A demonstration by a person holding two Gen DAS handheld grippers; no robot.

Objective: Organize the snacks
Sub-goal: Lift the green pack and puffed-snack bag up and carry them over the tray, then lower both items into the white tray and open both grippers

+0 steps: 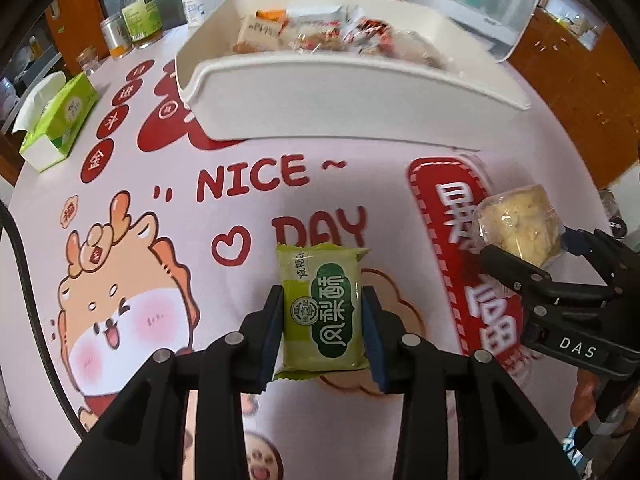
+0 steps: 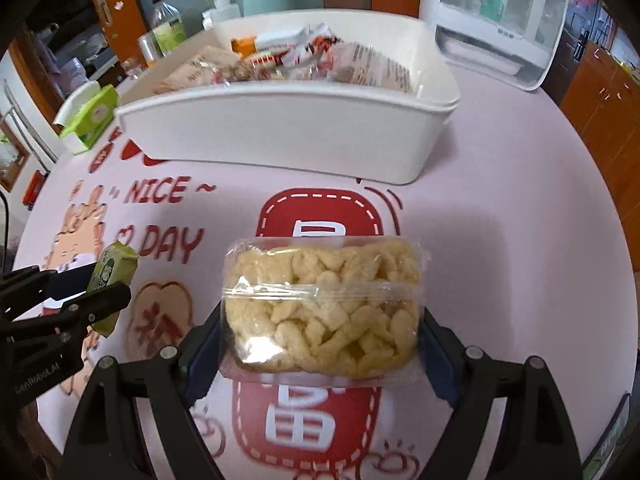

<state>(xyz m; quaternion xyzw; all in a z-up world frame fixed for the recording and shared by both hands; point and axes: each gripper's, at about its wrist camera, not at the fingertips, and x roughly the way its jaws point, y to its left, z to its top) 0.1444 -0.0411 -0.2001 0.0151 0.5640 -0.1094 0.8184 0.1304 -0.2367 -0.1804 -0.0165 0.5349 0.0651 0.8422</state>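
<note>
two snacks held in front of the white bin

the left gripper [image 1: 323, 312] clamps a green snack packet [image 1: 322, 312] between its pads, lifted off the table [image 1: 240, 216], on the near side of the white bin [image 1: 340, 96]. the right gripper [image 2: 320, 336] grips a clear pack of pale puffed snacks [image 2: 322, 308] across its width, also before the white bin and to the right of the green packet. the bin already holds mixed wrapped snacks [image 2: 280, 64]. a green tissue box [image 1: 60, 120] sits left of the bin.

Glossy green foil-like snack packet [image 1: 322, 312]; clear, shiny plastic snack wrap [image 2: 322, 306]. Smooth white plastic bin [image 1: 340, 96]. Matt printed tablecloth [image 1: 248, 208].
</note>
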